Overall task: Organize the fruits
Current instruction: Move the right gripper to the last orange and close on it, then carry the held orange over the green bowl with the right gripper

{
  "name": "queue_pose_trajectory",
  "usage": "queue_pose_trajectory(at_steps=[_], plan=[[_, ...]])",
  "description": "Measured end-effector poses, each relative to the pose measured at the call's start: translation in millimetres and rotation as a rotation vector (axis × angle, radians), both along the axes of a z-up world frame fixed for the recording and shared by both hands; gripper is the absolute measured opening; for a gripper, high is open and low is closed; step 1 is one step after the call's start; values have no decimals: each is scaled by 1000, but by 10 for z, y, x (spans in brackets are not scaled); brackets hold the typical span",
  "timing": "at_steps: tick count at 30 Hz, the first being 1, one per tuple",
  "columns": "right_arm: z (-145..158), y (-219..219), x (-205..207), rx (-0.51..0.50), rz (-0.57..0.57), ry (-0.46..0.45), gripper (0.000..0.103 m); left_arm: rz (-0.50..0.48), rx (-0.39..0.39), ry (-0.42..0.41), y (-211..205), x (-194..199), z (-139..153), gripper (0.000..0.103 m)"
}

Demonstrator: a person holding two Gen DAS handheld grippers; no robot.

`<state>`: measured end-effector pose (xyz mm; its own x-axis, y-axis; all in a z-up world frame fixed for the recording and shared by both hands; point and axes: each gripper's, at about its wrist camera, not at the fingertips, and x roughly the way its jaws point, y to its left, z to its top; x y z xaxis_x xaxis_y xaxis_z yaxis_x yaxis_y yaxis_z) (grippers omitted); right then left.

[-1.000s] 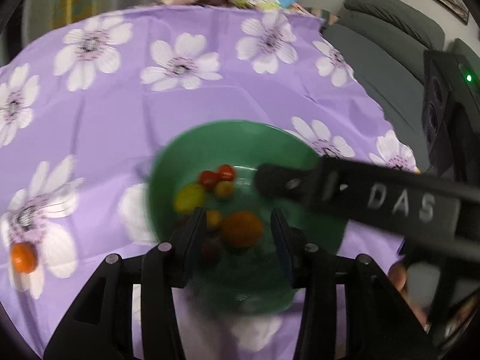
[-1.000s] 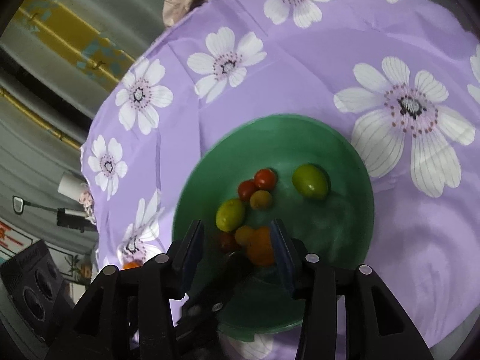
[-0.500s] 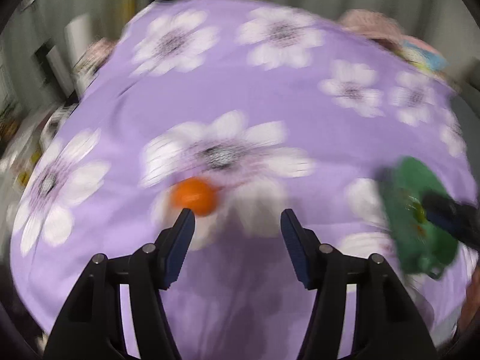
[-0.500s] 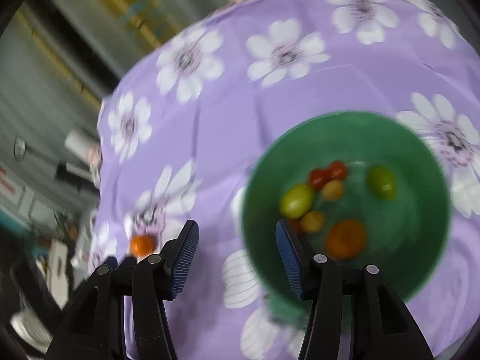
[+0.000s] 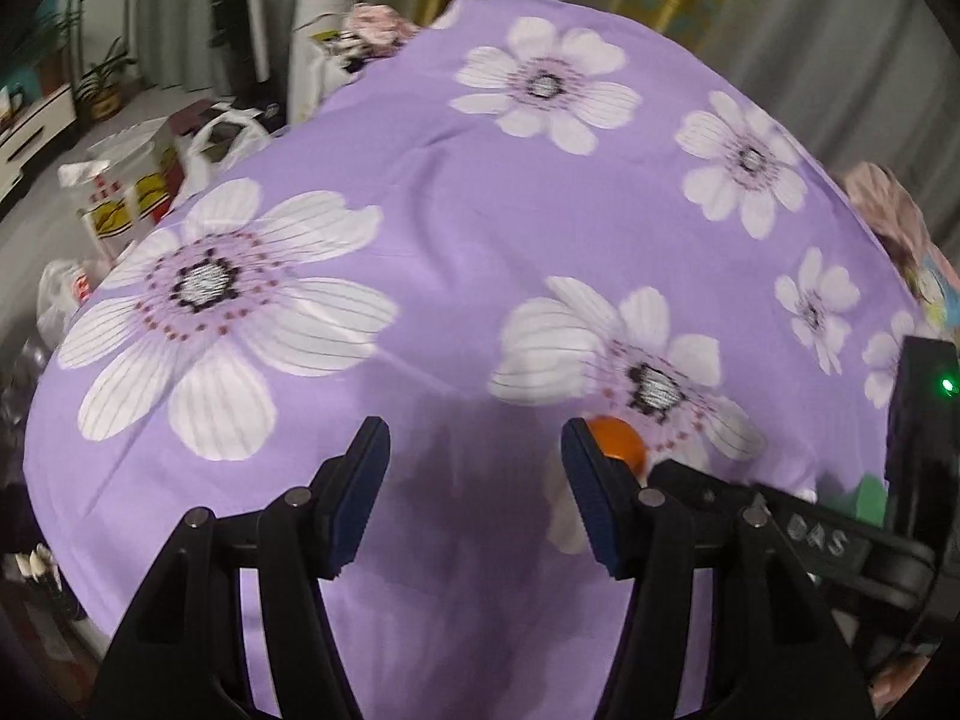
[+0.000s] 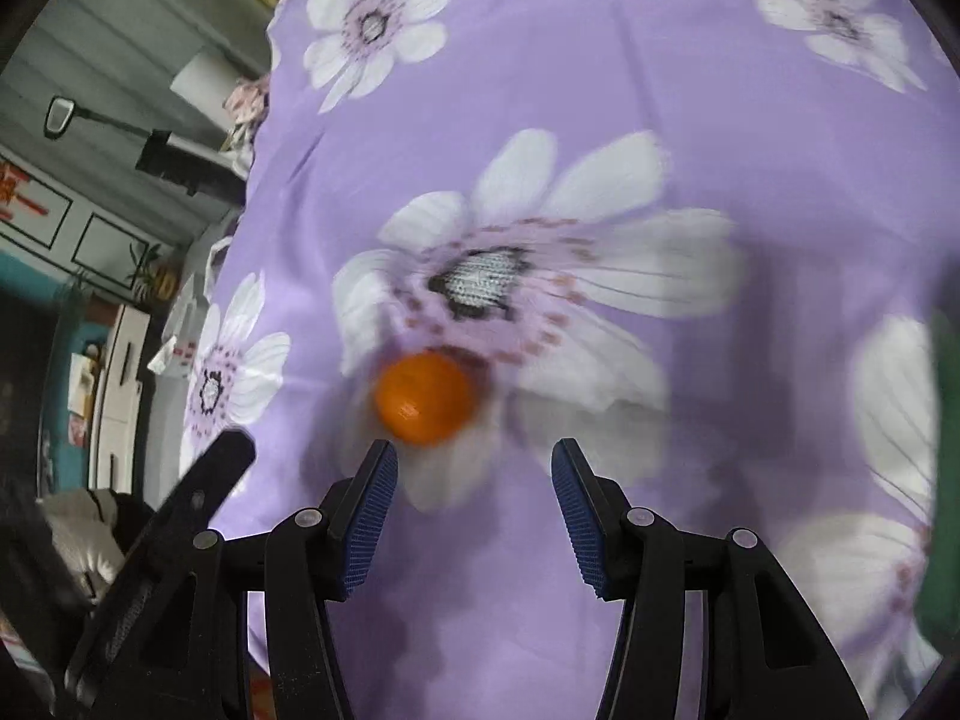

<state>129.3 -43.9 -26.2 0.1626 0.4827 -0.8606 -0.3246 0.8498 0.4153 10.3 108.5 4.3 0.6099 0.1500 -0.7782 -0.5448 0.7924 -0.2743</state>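
From my left wrist view, the left gripper [image 5: 474, 456] stands with its jaws well apart and nothing between the blue pads, only the purple flowered tablecloth [image 5: 468, 228] beneath. The small orange fruit [image 5: 618, 443] lies on the cloth just beyond the tip of the right-hand finger, half hidden behind it, at the lower edge of a printed white flower. It is outside the gap, not between the jaws. The other tool's black body crosses the lower right corner, lettering on its finger, a green light showing on the block above it, and a sliver of the green bowl [image 5: 870, 495] peeks out behind it. Bags and boxes crowd the floor past the table's left edge.

From my right wrist view, the right gripper [image 6: 474, 474] is also open, pads apart and holding nothing. The orange fruit [image 6: 423, 397] rests on the cloth just ahead of the left-hand fingertip, slightly left of the gap and a little blurred; I cannot tell whether the fingertip touches it. A finger of my left gripper pokes in at lower left [image 6: 198, 492]. The green bowl [image 6: 948, 468] shows only as a dark green strip at the right edge, well apart from the fruit
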Motion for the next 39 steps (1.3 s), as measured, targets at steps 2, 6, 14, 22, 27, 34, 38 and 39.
queue_pose_trajectory(at_steps=[2, 6, 14, 22, 27, 34, 38, 39], plan=[[-57, 115, 33, 6, 8, 9, 54, 8, -8, 17, 53, 11, -28, 59], [-209, 253, 98, 13, 3, 29, 54, -12, -24, 24, 49, 43, -56, 59], [-216, 72, 46, 8, 3, 32, 48, -75, -18, 23, -135, 103, -37, 59], [-27, -849, -294, -58, -65, -36, 47, -239, 31, 39, -704, 253, -88, 59], [-34, -1190, -340, -55, -114, -65, 47, -353, 29, 59, -1029, 330, -174, 59], [46, -1436, -272, 93, -178, -77, 48, -536, -47, 24, -1360, 305, -163, 59], [59, -1485, -244, 227, -198, -28, 48, -630, -74, -43, -1548, 213, -60, 59], [85, -1487, -256, 237, -198, -33, 48, -647, -79, -50, -1599, 199, -53, 59]])
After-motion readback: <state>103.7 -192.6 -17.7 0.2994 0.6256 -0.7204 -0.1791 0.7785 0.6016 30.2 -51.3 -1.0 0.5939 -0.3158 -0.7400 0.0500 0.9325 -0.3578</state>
